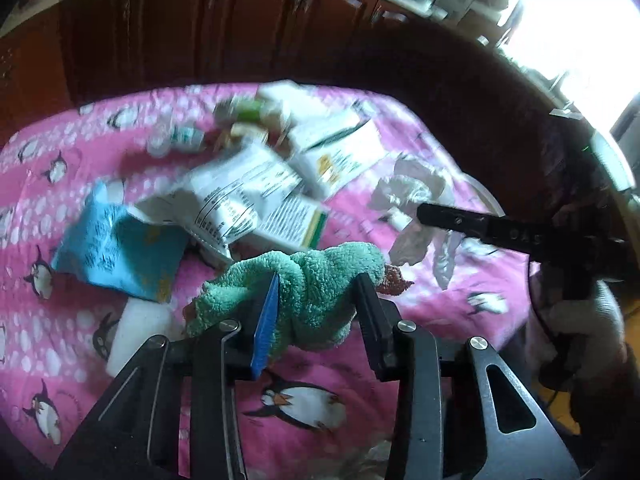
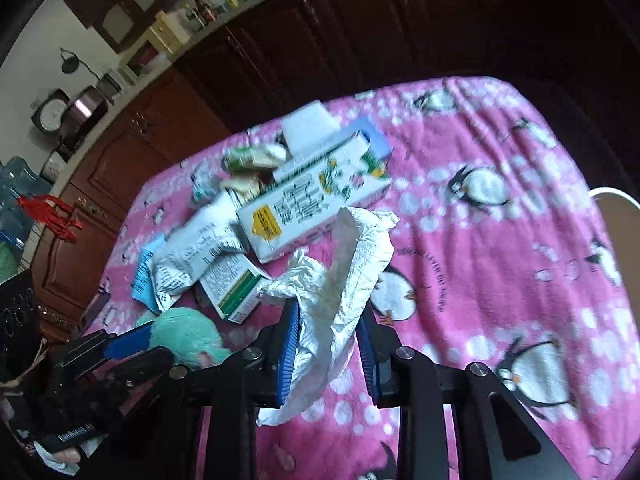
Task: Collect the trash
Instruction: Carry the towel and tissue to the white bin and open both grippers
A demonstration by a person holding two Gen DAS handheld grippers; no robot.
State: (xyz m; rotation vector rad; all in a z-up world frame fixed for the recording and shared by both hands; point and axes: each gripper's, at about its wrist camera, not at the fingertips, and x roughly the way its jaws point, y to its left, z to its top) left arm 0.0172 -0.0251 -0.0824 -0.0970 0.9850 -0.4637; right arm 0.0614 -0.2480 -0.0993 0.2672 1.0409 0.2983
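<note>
Left gripper (image 1: 320, 296) clamps a green cloth (image 1: 316, 280); right gripper (image 2: 328, 316) pinches a tissue (image 2: 340, 272). Its loose tail may slip free or snag the cartons (image 2: 316, 200).

Bottles (image 1: 176, 138) blurred; green-edged box (image 2: 236, 286) partly covered.

Dark reddish-brown wooden cabinets (image 2: 304, 52) with metal handles run behind the pink penguin-print cloth (image 2: 500, 240). A pale worktop (image 2: 168, 36) above them carries bottles and jars — pots and a round scale (image 2: 50, 114) farther left. Bright daylight floods from a window (image 1: 580, 20) at the right — overexposed, details lost.
</note>
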